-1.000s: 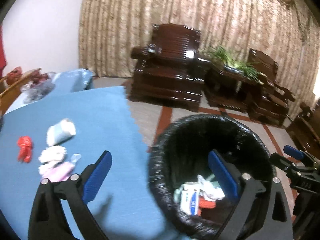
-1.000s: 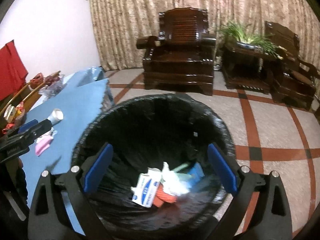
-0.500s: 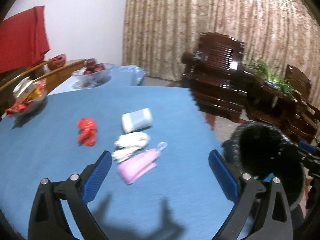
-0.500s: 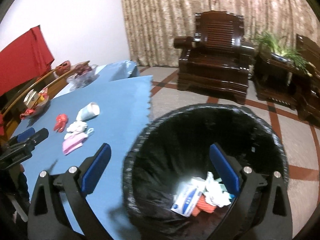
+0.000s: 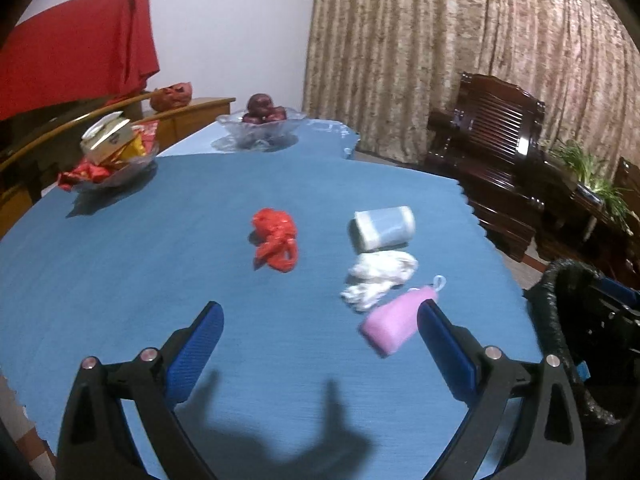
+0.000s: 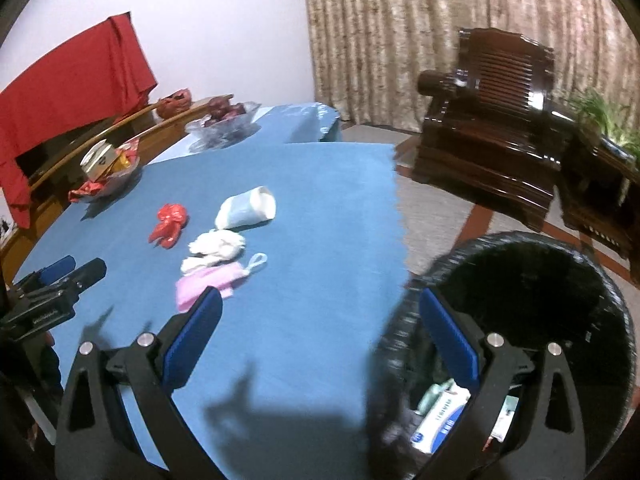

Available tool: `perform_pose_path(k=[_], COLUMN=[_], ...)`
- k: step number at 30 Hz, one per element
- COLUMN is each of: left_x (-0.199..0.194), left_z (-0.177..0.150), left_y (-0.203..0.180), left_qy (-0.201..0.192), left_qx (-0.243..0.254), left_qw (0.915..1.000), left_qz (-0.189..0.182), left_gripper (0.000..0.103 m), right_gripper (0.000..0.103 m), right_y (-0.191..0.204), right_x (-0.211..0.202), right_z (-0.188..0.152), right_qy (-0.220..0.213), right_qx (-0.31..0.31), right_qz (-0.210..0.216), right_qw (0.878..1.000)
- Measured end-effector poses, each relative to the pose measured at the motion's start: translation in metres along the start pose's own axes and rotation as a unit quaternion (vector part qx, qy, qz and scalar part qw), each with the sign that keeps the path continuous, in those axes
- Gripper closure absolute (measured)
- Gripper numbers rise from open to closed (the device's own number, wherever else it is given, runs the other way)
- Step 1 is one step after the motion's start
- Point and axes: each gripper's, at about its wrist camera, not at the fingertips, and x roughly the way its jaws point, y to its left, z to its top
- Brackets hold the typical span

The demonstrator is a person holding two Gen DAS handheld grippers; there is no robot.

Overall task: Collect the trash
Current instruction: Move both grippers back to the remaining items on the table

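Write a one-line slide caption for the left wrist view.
Open left gripper hovers over blue table facing red wrapper, paper cup, tissue, pink pouch.

It was a home, a living or dining room. Heavy patterned curtains point(image 5: 460, 48) covered the far wall, and a dark carved wooden armchair point(image 5: 492, 136) stood before them beside a potted green plant point(image 5: 588, 168). A table under a blue cloth point(image 5: 120, 280) carried a glass bowl of dark fruit point(image 5: 260, 120) near its far edge and a dish of wrapped snacks point(image 5: 112, 156) towards its far left corner. A red cloth point(image 5: 76, 60) hung against the plain wall.
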Motion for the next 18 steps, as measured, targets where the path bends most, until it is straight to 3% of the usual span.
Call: perform_pose_path(k=[11,18], left_x=[0.011,0.019], left_z=[-0.006,-0.008], left_y=[0.031,0.040], left_qy=[0.005,0.007], left_qx=[-0.011,-0.013], left_qw=[0.9998,0.9996], left_qz=[0.017,0.022], left_gripper=[0.008,0.008], right_gripper=[0.007,0.007], right_y=[0.058,0.075], right_x=[0.060,0.096], right_z=[0.005,0.001], right_qy=[0.028,0.051], right_qx=[-0.025,-0.026], right_qz=[0.028,0.026], right_qw=[0.999,0.998])
